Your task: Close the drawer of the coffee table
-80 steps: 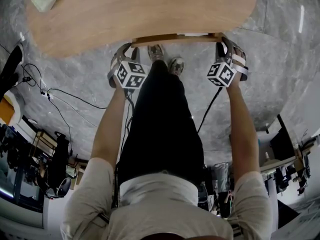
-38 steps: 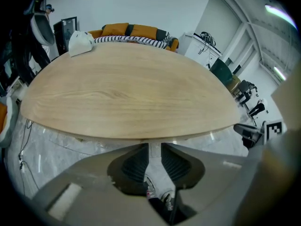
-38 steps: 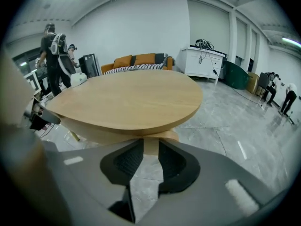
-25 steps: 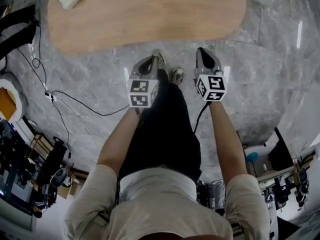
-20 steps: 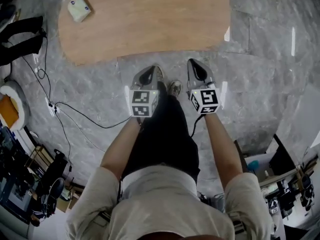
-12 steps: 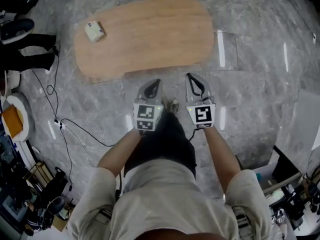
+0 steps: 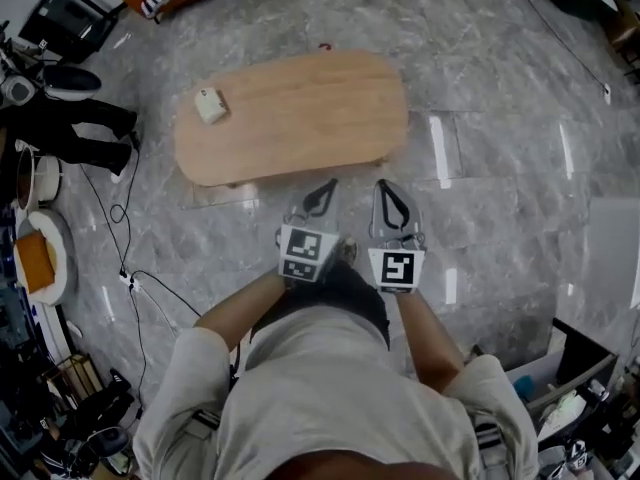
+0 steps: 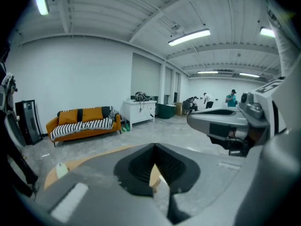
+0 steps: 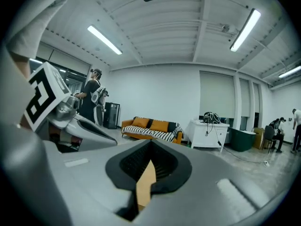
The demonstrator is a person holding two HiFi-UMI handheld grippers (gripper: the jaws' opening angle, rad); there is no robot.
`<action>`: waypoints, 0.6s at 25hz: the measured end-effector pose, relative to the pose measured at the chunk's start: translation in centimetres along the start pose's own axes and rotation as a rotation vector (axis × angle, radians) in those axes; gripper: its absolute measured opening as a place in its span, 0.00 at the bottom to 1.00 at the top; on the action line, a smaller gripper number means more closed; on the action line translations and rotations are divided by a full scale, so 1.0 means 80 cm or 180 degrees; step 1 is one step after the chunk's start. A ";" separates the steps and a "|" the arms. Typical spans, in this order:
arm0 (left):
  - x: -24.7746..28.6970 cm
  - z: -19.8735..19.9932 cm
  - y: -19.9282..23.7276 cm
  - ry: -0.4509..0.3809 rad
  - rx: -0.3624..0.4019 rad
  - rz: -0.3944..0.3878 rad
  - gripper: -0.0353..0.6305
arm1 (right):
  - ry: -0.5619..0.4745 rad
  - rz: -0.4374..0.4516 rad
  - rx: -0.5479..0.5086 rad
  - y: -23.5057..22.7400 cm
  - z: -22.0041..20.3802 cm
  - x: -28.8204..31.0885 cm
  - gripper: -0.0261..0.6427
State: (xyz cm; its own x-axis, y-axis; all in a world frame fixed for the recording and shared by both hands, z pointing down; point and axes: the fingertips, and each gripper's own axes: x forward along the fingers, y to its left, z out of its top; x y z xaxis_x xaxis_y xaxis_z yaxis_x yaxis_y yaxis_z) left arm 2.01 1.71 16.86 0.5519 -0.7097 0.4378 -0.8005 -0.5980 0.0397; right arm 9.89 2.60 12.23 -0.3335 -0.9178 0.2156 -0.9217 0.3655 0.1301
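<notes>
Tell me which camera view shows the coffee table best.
The head view: the coffee table lies whole below, its full wooden top seen from above. The left gripper view catches only a low strip of its top; the right gripper view shows just a tan sliver, probably the same top.

This is a large open lab or test hall with one corner dressed as a living room. A wooden coffee table (image 7: 300, 108) stands on a polished grey stone floor (image 7: 500, 88), with an orange sofa (image 8: 84, 124) and a white cabinet (image 8: 139, 111) against the bare white wall. Tube lights (image 8: 189, 36) hang from a high ribbed ceiling, cables (image 7: 126, 280) trail over the floor, and people (image 8: 231, 98) work at the far end.
</notes>
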 end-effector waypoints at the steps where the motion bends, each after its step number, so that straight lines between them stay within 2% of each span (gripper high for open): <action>1: -0.006 0.014 -0.004 -0.0074 0.0045 -0.0025 0.09 | -0.0020 0.0000 -0.0072 0.001 0.011 -0.005 0.05; 5: -0.023 0.056 -0.026 -0.0305 0.0220 -0.0130 0.08 | -0.0095 -0.0010 -0.0357 -0.005 0.044 -0.017 0.05; 8: -0.038 0.072 -0.055 -0.0401 0.0328 -0.0219 0.09 | -0.0156 -0.0034 -0.0389 -0.010 0.059 -0.039 0.05; 11: -0.055 0.095 -0.064 -0.0529 0.0315 -0.0148 0.09 | -0.0221 0.0008 -0.0455 -0.007 0.076 -0.060 0.05; 15: -0.070 0.127 -0.045 -0.0689 0.0290 -0.0012 0.09 | -0.0302 -0.0049 -0.0478 -0.007 0.100 -0.066 0.05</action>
State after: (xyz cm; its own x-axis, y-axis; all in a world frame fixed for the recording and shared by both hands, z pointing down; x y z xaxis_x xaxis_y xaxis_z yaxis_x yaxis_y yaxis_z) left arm 4.16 4.06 5.14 0.5999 -0.7649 0.2347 -0.7794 -0.6249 -0.0446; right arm 10.55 5.97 3.29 -0.3434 -0.9314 0.1211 -0.8892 0.3639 0.2774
